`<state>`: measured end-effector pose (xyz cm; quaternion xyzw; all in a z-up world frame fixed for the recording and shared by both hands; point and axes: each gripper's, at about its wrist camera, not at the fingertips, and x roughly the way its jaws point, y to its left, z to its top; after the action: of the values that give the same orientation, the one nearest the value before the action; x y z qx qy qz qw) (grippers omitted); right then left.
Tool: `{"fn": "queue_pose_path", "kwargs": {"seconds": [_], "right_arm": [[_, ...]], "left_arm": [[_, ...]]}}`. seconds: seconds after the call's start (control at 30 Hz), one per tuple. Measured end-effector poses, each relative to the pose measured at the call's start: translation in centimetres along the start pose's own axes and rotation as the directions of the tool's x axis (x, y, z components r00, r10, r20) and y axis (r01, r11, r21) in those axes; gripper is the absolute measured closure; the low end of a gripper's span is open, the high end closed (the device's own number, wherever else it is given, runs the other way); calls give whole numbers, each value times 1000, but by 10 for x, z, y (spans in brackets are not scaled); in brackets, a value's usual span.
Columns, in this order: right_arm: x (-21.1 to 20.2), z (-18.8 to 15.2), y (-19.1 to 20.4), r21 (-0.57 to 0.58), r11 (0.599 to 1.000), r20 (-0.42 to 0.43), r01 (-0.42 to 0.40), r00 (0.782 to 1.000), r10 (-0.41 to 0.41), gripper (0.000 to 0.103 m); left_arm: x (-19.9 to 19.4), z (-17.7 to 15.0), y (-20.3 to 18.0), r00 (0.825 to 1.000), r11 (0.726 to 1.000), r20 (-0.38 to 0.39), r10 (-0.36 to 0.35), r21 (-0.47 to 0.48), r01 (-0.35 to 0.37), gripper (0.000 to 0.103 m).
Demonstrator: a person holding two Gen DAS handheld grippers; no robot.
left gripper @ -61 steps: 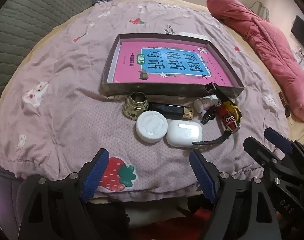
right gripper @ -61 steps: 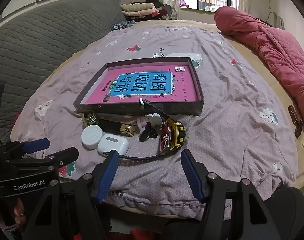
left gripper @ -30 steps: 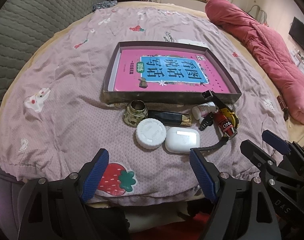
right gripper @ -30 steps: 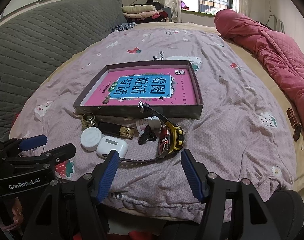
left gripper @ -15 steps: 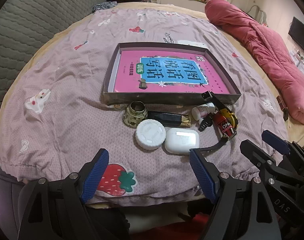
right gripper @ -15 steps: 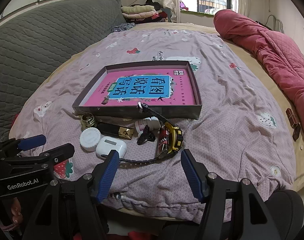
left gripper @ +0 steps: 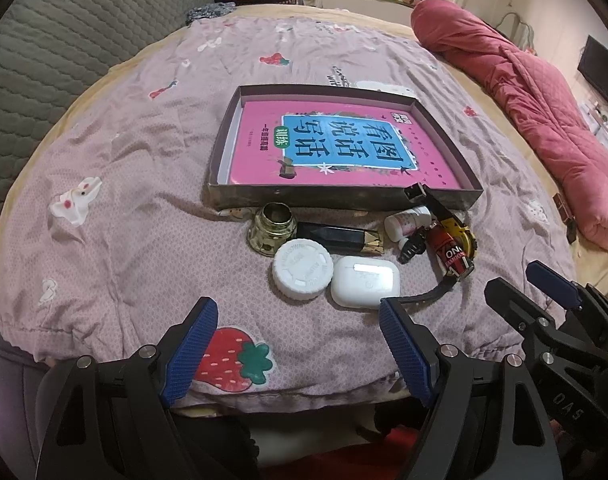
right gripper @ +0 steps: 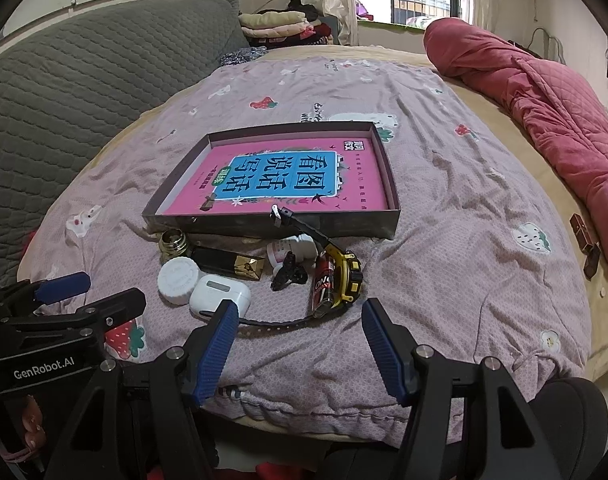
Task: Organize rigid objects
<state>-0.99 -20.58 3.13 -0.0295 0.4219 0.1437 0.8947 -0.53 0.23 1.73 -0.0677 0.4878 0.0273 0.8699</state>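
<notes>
both grippers open, empty | earbud case (left gripper: 364, 281) just ahead of left gripper (left gripper: 298, 346), long axis crosswise | left nearer | box (left gripper: 344, 197) beyond, nothing packed yet

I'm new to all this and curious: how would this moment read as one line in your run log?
left hand-held gripper: open, empty | right hand-held gripper: open, empty | small items: on bed, outside tray | earbud case: nearest left hand-held gripper
</notes>
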Motion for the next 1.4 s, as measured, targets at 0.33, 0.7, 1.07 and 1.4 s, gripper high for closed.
{"fn": "queue_pose_path", "kwargs": {"seconds": [0.33,0.7,1.07,1.4], "right_arm": [[-1,5,-18,56,998,13,9,1000,-10,40],[7,7,-27,68,998,7,14,1000,-15,39],[21,6,-37,82,997,-12,12,1000,-11,39],[34,7,-39,85,996,-22,7,1000,-5,39]], "left_arm": [[1,2,11,1000,1000,10,13,-24,-13,19],[20,3,33,999,996,-24,45,-76,-46,19],[40,9,36,997,994,-47,55,-91,-59,19],[64,30,32,997,993,-51,65,-96,-69,19]]}}
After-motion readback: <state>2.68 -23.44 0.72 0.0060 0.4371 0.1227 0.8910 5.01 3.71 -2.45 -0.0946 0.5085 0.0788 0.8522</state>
